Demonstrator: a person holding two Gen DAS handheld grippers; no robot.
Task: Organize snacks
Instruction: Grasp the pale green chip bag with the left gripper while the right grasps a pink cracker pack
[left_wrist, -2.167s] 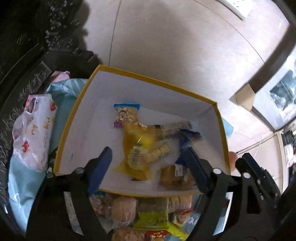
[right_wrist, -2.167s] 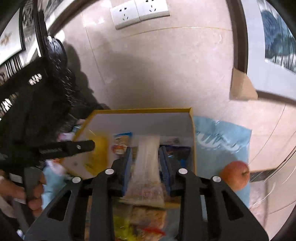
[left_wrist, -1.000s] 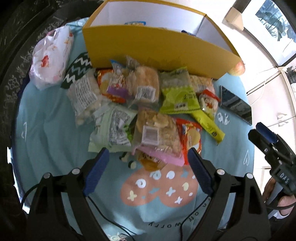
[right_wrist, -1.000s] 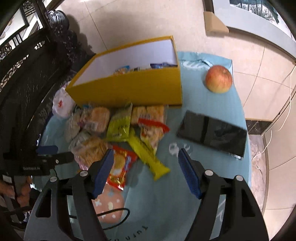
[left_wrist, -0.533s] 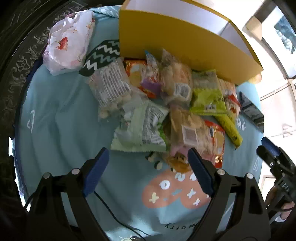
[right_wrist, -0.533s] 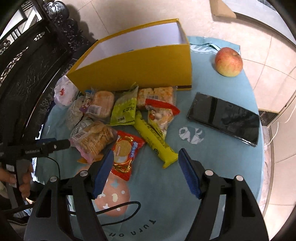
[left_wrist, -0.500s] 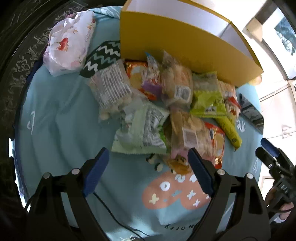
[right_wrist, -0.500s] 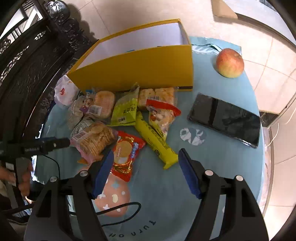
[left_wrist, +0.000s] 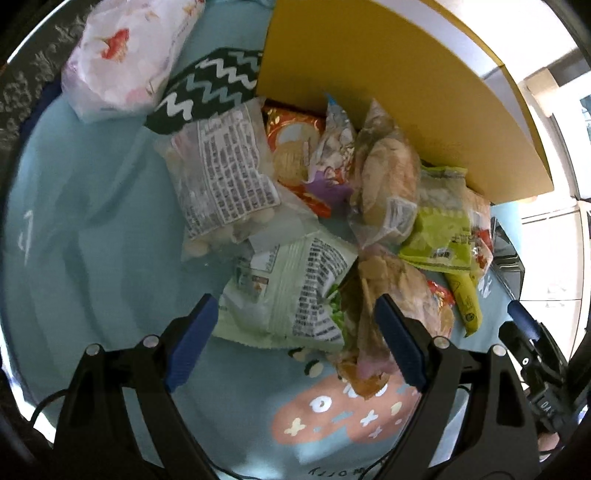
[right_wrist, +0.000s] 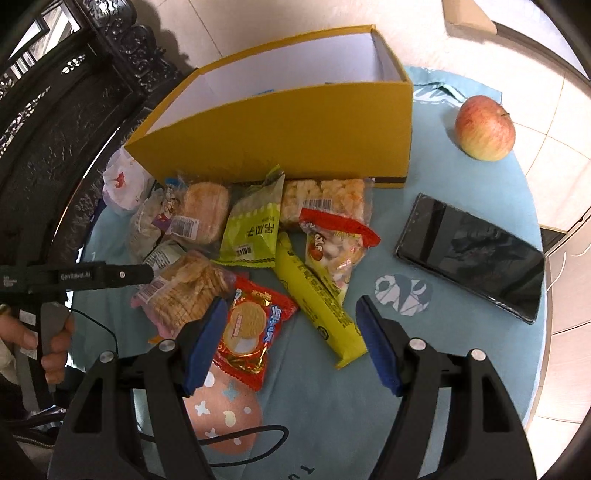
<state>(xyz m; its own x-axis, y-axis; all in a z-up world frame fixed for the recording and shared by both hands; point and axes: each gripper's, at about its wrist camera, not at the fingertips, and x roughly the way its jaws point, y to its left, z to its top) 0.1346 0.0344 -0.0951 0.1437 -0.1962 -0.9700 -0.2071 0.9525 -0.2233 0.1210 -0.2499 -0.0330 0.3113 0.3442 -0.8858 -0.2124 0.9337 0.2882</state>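
Two grippers are hovering with fingers spread wide and empty over the snack heap on the bench (right_wrist: 461, 369); the left gripper (left_wrist: 291, 343) is sitting just short of the pale green packet (left_wrist: 288, 291), which is lying straight ahead between its fingers, long axis running roughly across the gap, though fisheye bend makes that uncertain; the right gripper (right_wrist: 288, 343) is nearer the red biscuit packet (right_wrist: 251, 328), lying lengthwise beside its left finger, and the yellow stick pack (right_wrist: 314, 295); farther off, the yellow box (right_wrist: 280, 133) is standing open behind the heap, awaiting them.
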